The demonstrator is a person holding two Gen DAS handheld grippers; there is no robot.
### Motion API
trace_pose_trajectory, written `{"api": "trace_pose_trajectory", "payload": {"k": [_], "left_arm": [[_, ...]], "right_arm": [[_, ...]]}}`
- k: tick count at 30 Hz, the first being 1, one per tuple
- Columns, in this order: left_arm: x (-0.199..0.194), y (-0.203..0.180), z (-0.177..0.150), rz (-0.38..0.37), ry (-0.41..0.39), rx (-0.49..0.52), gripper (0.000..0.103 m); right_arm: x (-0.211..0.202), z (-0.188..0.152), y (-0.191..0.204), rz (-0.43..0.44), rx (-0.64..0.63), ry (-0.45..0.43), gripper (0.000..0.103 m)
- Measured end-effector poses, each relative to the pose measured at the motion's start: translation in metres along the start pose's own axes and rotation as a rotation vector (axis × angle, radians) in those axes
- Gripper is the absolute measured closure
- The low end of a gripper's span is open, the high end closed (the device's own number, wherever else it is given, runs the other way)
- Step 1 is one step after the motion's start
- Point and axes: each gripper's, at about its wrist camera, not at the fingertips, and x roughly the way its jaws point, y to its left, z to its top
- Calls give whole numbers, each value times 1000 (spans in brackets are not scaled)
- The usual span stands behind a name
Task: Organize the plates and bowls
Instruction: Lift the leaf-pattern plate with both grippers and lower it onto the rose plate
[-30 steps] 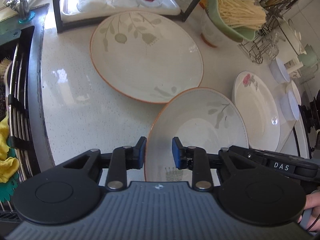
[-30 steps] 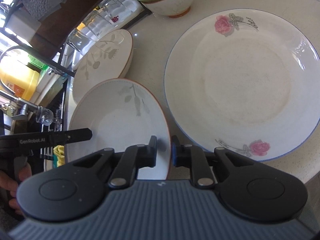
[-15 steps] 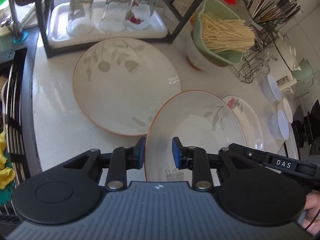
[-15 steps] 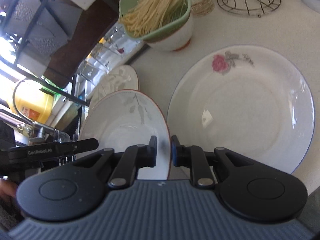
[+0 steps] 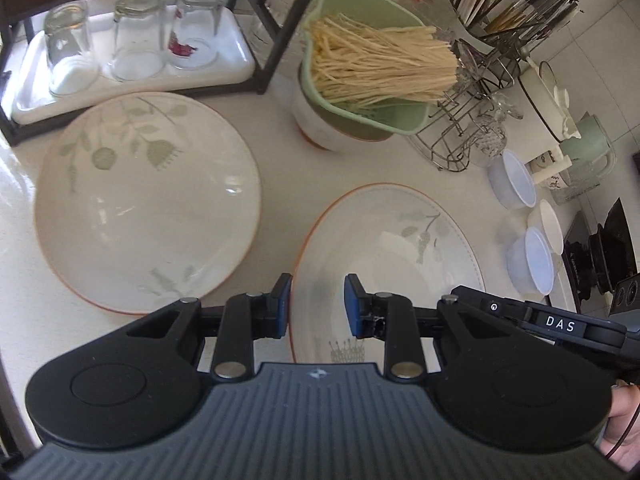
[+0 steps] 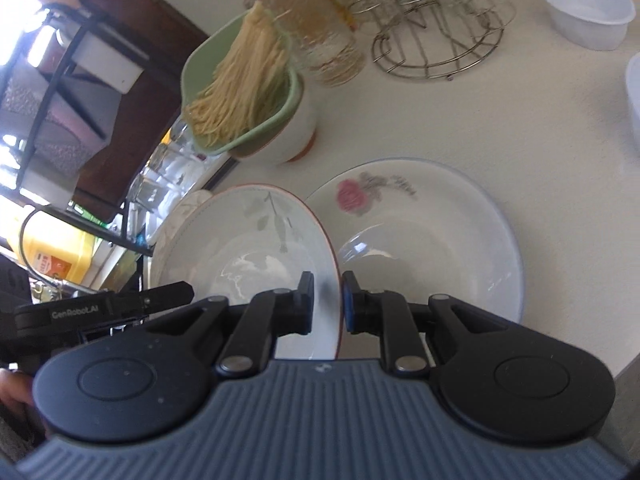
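Note:
Both grippers hold one leaf-patterned plate with an orange rim (image 5: 384,248), lifted above the counter. My left gripper (image 5: 317,306) is shut on its near left rim. My right gripper (image 6: 325,302) is shut on its right rim; the plate shows in the right wrist view (image 6: 248,244). A larger leaf-patterned plate (image 5: 148,200) lies flat on the counter to the left. A white plate with pink roses (image 6: 424,236) lies on the counter under and to the right of the held plate.
A bowl with a green colander of noodles (image 5: 360,92) stands at the back. A tray of upturned glasses (image 5: 132,40) sits in a black rack. A wire stand (image 6: 436,44), utensil rack (image 5: 512,8) and plastic tubs (image 5: 528,256) stand to the right.
Both grippers have risen with the held plate and drawn back; the counter and the other plates look smaller and farther. The held plate has moved right, clear of the large leaf plate.

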Motion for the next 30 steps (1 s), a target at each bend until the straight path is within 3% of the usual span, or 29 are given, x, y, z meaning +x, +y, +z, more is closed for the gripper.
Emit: {"api": "trace_pose_trajectory", "payload": {"k": [6,16,24,30], "left_arm": [[24,-27,-10,9,10,-7,71],[52,-44,-21,73,31,-70,71],[64,-56,-18,122,37,-47,71],[64,-62,-18,160,42,-79,71]], "right_arm": [[-7,16,-25,-30,-14,-12,85],[4,28,-51,-38,-95,44,85],[12,32,-63,-43,-138,77,85],[12,33,-71,-1,-106,76,86]]}}
